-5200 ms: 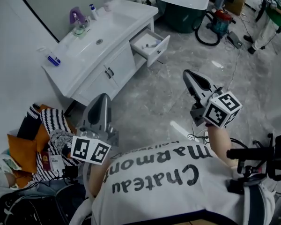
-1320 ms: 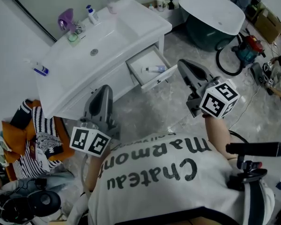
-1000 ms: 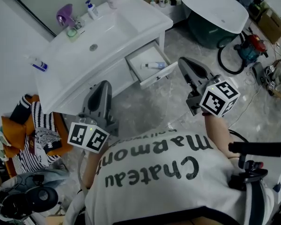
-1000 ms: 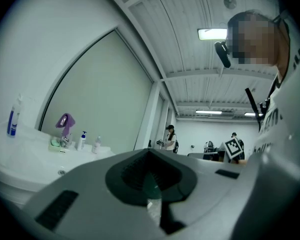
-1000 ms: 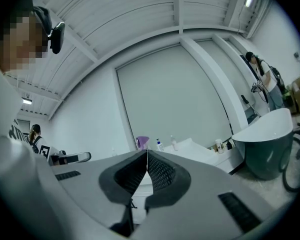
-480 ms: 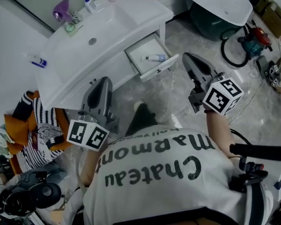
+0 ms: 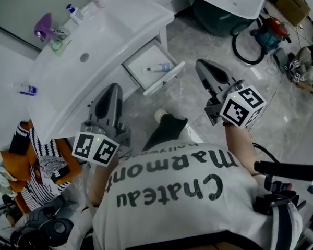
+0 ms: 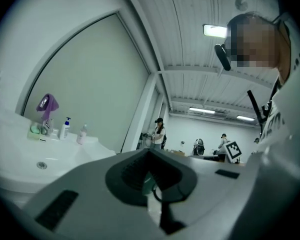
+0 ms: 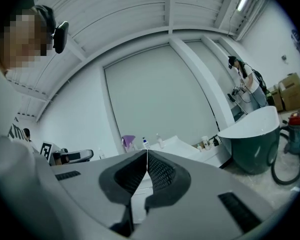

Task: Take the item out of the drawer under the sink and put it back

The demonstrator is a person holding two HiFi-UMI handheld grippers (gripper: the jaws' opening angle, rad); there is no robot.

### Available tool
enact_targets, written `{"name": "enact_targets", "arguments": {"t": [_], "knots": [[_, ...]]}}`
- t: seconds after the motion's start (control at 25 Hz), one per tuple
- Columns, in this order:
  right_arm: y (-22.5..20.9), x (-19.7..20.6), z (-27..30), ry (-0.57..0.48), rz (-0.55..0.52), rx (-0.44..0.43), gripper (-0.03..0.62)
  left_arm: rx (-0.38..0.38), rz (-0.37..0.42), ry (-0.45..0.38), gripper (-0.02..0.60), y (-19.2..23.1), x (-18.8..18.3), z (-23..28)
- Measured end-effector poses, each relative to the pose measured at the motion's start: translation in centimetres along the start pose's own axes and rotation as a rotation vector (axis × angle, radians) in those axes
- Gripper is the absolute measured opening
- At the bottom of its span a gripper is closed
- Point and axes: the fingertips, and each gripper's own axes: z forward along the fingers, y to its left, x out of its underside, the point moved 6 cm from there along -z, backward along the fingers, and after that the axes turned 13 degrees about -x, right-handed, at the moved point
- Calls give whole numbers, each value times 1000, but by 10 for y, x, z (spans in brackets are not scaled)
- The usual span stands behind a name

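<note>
Left tongs (image 7: 115, 86) and right tongs (image 7: 201, 65) are shut and empty; the tube (image 7: 157, 67) in the drawer (image 7: 164, 79) is judged light, slippery, best gripped mid-body.

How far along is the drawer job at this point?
Done: the drawer under the sink stands pulled open. In hand: nothing. The left gripper and right gripper are both shut and empty, held short of the drawer. Left: the tube lies inside the drawer, not yet picked up, so taking it out and putting it back both remain.
</note>
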Motion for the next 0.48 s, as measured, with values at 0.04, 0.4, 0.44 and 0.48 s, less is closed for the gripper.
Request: {"name": "enact_targets", "arguments": {"t": [0.04, 0.4, 0.44, 0.48], "knots": [[-6, 1, 2, 9, 7, 7, 12, 5, -5, 4, 5, 2, 1, 9], [-58, -17, 50, 36, 84, 23, 12, 95, -4, 39, 5, 10, -16, 108], [-64, -20, 58, 26, 90, 20, 12, 115, 15, 38, 5, 10, -18, 117], [-69, -23, 65, 18, 92, 16, 12, 135, 34, 37, 5, 9, -21, 127]]}}
